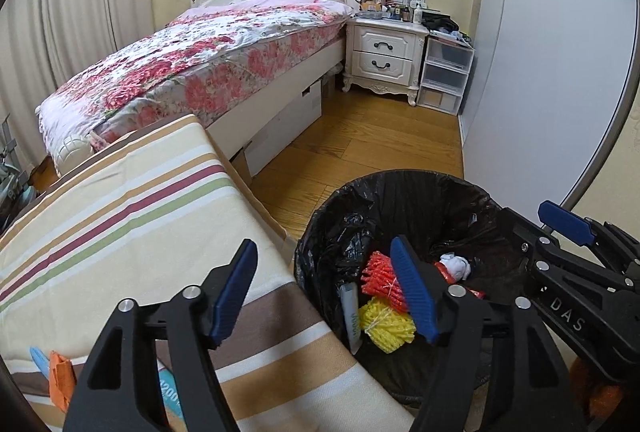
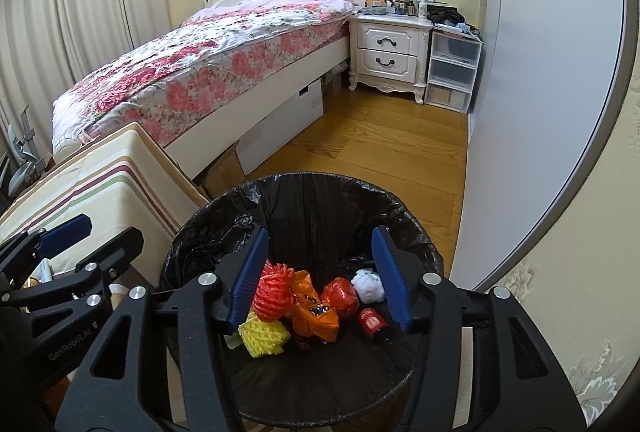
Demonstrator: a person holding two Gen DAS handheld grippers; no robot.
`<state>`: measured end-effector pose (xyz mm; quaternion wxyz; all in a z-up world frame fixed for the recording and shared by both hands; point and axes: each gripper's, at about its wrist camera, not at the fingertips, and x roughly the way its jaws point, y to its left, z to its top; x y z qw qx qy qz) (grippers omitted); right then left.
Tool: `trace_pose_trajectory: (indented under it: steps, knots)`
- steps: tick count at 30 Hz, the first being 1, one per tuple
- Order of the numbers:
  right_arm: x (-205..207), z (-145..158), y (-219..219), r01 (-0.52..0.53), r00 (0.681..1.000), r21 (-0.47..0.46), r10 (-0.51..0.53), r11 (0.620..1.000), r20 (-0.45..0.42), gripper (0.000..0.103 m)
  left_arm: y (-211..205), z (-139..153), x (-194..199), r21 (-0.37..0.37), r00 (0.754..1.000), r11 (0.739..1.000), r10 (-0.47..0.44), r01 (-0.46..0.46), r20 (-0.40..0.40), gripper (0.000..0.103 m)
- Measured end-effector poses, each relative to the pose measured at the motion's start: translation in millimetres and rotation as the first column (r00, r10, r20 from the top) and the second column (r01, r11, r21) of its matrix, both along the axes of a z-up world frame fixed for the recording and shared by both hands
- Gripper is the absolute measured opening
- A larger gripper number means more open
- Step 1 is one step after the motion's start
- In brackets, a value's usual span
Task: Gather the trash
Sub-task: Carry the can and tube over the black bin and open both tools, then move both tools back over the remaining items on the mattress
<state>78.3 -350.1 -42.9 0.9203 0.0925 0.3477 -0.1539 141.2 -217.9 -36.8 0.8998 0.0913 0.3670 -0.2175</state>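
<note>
Blue-padded fingers of the right gripper [image 2: 320, 278] stand spread apart with nothing between them, hanging directly over the trash bin [image 2: 416, 228], which is lined with a black bag [image 2: 316, 208]. Down in the bin lie a yellow foam net [image 2: 264, 338], a red-orange foam net [image 2: 272, 290] touching it, a crumpled orange wrapper [image 2: 314, 312], a red-orange crumpled ball [image 2: 340, 296], a white wad [image 2: 368, 286] and a small red can [image 2: 372, 318] — all bunched together on the bottom. The left gripper [image 1: 324, 296] is also spread wide and holds nothing; it sits at the bin's left side, one finger over the striped cloth [image 1: 120, 200] that covers a box-like surface just beside the bin, the other finger over the bin's mouth. On that cloth, low at the left edge of the left wrist view, an orange scrap [image 1: 62, 378] and a light blue piece [image 1: 38, 358] lie next to each other, partly hidden behind the gripper body. Beyond, a bed [image 1: 208, 44] with a pink floral cover runs along the curtained wall, a cluttered white nightstand [image 1: 384, 52] stands at its head, and clear plastic drawers [image 1: 444, 72] sit just beside that — all on a wood floor [image 1: 372, 144].
</note>
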Motion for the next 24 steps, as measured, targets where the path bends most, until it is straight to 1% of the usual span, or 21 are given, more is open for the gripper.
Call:
trace_pose_trajectory:
  steps: [1, 8, 12, 15, 19, 24]
  knots:
    - [0, 0, 0, 0.002, 1.000, 0.001, -0.002, 1.000, -0.001, 0.061, 3, 2, -2, -0.001, 1.000, 1.000, 0.007, -0.007, 0.002, 0.071]
    - [-7, 3, 20, -0.026, 1.000, 0.007, 0.026, 1.000, -0.011, 0.061, 37, 10, -12, -0.005, 0.998, 0.998, 0.062, -0.062, 0.014, 0.072]
    - [-13, 4, 38, -0.059, 0.998, 0.026, 0.059, 0.998, -0.012, 0.061, 65, 11, -22, 0.007, 0.995, 0.995, 0.103, -0.103, 0.016, 0.073]
    - [-16, 7, 55, -0.088, 0.996, 0.021, 0.088, 0.996, -0.011, 0.061, 88, 12, -26, 0.005, 0.990, 0.990, 0.140, -0.140, 0.009, 0.073]
    - [-17, 12, 80, -0.141, 0.990, 0.014, 0.141, 0.990, -0.007, 0.061, 122, 12, -30, -0.005, 0.979, 0.979, 0.205, -0.205, -0.002, 0.073]
    - [-16, 18, 112, -0.204, 0.979, -0.005, 0.204, 0.979, -0.006, 0.061, 159, 11, -35, -0.007, 0.958, 0.958, 0.288, -0.288, -0.008, 0.073]
